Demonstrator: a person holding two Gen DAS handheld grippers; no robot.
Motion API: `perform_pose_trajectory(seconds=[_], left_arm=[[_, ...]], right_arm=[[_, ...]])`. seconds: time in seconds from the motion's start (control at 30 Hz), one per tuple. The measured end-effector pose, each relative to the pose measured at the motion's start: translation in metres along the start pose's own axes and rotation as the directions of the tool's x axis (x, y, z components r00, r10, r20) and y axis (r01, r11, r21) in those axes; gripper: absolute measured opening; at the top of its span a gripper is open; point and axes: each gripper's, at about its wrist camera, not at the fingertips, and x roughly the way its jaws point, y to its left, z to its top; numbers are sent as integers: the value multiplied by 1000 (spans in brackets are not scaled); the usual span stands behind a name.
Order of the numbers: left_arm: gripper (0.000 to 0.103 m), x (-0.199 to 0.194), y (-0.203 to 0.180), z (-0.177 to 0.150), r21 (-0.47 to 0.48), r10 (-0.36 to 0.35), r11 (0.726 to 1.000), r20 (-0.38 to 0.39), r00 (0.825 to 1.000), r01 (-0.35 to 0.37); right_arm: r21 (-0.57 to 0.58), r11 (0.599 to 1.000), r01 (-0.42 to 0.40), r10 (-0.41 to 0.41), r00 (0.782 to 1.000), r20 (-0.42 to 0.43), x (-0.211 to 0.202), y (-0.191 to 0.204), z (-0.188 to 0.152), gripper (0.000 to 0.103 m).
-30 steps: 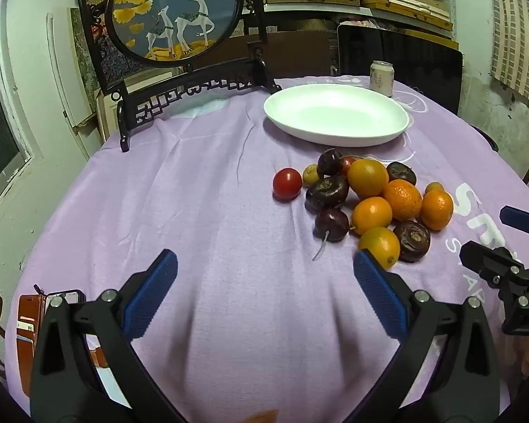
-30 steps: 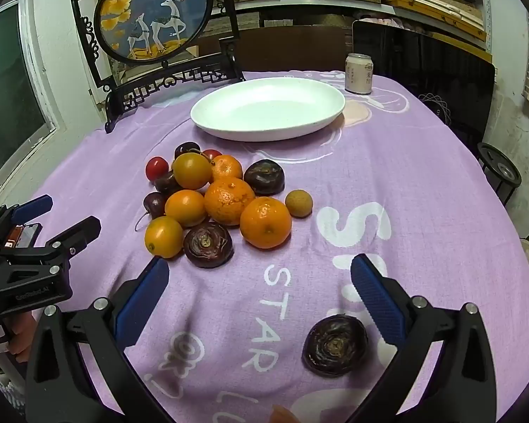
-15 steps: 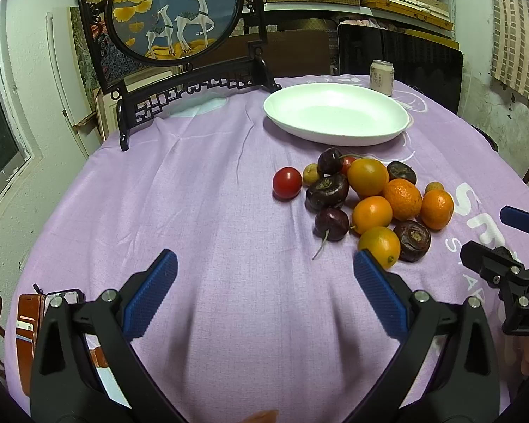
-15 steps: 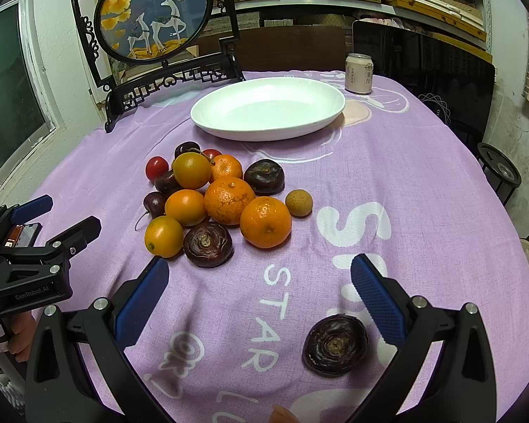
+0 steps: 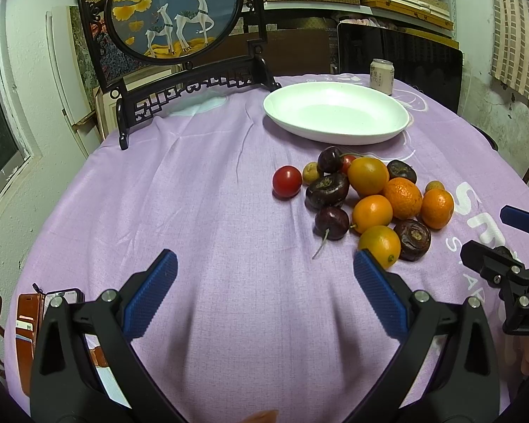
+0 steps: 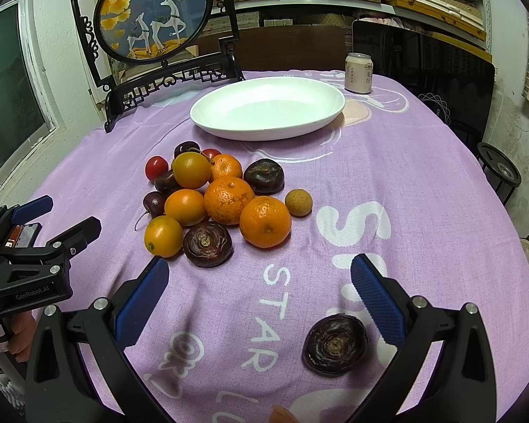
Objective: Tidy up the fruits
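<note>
Presently your right tool and left tool are both spread, empty, above the purple-clothed tabletop. The dark round wrinkled fruit lies apart from the heap, near your right tool; likely firm, light, prone to roll; grip across its middle.

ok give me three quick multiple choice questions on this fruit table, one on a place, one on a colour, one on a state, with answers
1. Where is the lone dark fruit?
A. on the plate
B. near the right tool, apart from the pile
C. beside the can

2. What colour is the plate?
A. white
B. blue
C. black

3. What state is the right tool in?
A. shut on an orange
B. shut, empty
C. open, empty

Answers: 1 B, it lies alone by the right tool's pad. 2 A, the dish is plain white. 3 C, its jaws stand wide apart with nothing between.
</note>
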Motion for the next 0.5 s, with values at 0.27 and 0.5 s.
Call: perform_pose_trajectory(seconds=[0.27, 0.5], left_arm=[[101, 1, 0, -2, -1, -1, 1000, -1, 1000, 1], [101, 2, 0, -3, 0, -1, 1000, -3, 1000, 1]], right_arm=[[0, 1000, 0, 0, 1000, 0, 1, 0, 0, 102], [0, 1000, 0, 0, 1000, -1, 1, 0, 0, 102]])
